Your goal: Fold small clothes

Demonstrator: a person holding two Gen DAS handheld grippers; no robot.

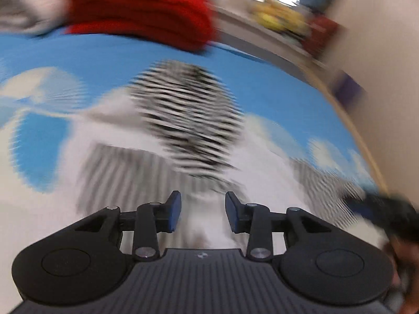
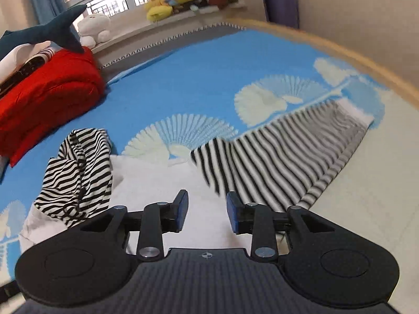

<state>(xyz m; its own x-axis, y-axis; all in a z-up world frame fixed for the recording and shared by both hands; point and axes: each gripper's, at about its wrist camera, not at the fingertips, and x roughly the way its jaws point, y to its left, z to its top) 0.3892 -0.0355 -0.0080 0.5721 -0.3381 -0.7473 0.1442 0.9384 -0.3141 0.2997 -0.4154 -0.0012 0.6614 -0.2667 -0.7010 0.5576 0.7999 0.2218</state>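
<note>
Shirt (image 2: 282, 157) lay spread ahead of the right gripper (image 2: 207, 210); both grippers were parted, empty. Probably between folds, next grabbing an edge.

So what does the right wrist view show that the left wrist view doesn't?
Only the right wrist view: a shark plush, a white plush and the flat striped garment's white hem. Only the left: the other gripper, blurred, at its right edge. Both: the blue blanket, red bundle, crumpled striped garment and open, empty jaws.
</note>
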